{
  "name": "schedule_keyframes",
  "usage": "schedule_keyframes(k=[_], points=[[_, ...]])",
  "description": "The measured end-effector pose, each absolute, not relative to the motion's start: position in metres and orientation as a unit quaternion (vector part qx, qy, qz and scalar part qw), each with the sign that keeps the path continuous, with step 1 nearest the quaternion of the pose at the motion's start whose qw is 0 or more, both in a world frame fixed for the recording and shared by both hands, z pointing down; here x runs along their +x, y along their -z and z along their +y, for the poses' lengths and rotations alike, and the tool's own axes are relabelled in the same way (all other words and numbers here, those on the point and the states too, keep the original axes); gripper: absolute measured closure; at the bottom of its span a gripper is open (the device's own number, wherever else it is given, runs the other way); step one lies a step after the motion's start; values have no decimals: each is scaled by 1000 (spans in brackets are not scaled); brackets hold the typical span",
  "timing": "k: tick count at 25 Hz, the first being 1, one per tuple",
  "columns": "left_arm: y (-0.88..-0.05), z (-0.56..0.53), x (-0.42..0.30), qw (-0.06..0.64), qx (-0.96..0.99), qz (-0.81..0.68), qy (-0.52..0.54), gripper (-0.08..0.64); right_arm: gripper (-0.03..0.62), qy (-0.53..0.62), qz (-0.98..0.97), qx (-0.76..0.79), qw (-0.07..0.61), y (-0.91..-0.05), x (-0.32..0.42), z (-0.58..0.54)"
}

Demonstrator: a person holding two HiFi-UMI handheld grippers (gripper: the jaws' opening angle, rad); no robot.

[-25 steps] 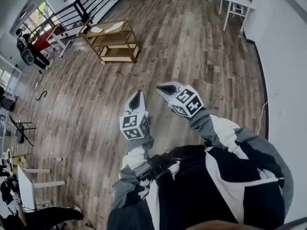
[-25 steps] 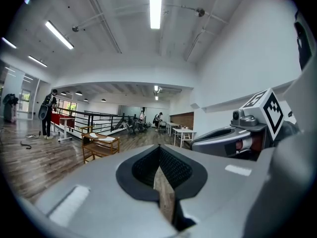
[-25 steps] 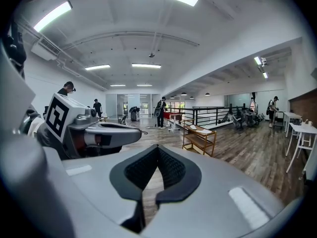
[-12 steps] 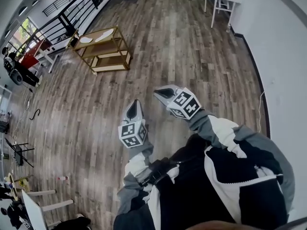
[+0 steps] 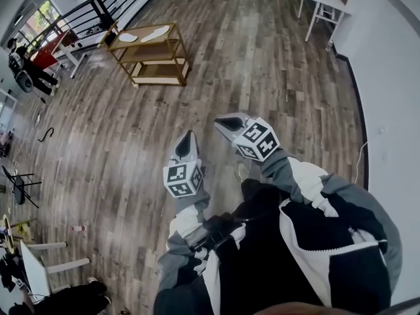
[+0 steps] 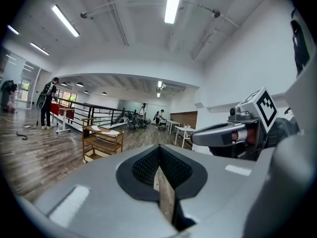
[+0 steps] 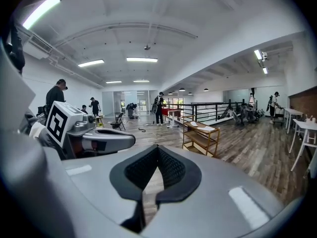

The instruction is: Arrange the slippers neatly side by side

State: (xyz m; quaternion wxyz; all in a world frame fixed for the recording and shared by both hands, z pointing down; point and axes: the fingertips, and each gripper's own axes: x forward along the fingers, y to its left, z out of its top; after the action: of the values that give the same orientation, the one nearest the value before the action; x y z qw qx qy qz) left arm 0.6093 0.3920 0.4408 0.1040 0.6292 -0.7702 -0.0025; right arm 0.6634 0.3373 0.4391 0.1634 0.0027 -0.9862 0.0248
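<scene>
Two pale slippers [image 5: 143, 35] lie on the top of a wooden three-tier shelf [image 5: 149, 56] far ahead on the floor. The slippers [image 6: 102, 129] and the shelf [image 6: 101, 142] also show in the left gripper view, and the slippers [image 7: 205, 127] in the right gripper view. My left gripper [image 5: 187, 138] and right gripper [image 5: 228, 122] are held out in front of the body, well short of the shelf. The left gripper [image 6: 159, 152] is shut with nothing in it. The right gripper [image 7: 157, 153] is shut and empty too.
Wood-plank floor runs between me and the shelf. A white wall [image 5: 387, 58] rises on the right, with a white table [image 5: 323, 0] by it. A black railing [image 5: 98, 15] and a person [image 5: 26, 67] are at the far left. A small bottle [image 5: 77, 228] lies on the floor.
The head view has swayed as the person steps over the floor, and both grippers are carried along with the body. Their jaws stay shut and empty.
</scene>
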Motion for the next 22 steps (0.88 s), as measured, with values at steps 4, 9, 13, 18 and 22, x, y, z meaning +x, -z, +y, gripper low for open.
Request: schedule_keyframes(k=[4,9,13,18,22], points=[[-444,376,570,112,607,-786,-6,558,586,-33,-989,-31,144,-435,619,317],[-439,339,521,113,576,-810,-11,558,586,-36,-987,-65,141,-438,572,276],[-431,297,488,107,560,-821,-13,558,586,-34,-986,-85,139,-435,537,237],[-433,249,466,110,554,-825,-9,558,586,-30,-984,-103,139,-436,509,191],[-435,224,456,109,545,-831,-12,558,586,-31,-984,-113,134,-436,496,164]])
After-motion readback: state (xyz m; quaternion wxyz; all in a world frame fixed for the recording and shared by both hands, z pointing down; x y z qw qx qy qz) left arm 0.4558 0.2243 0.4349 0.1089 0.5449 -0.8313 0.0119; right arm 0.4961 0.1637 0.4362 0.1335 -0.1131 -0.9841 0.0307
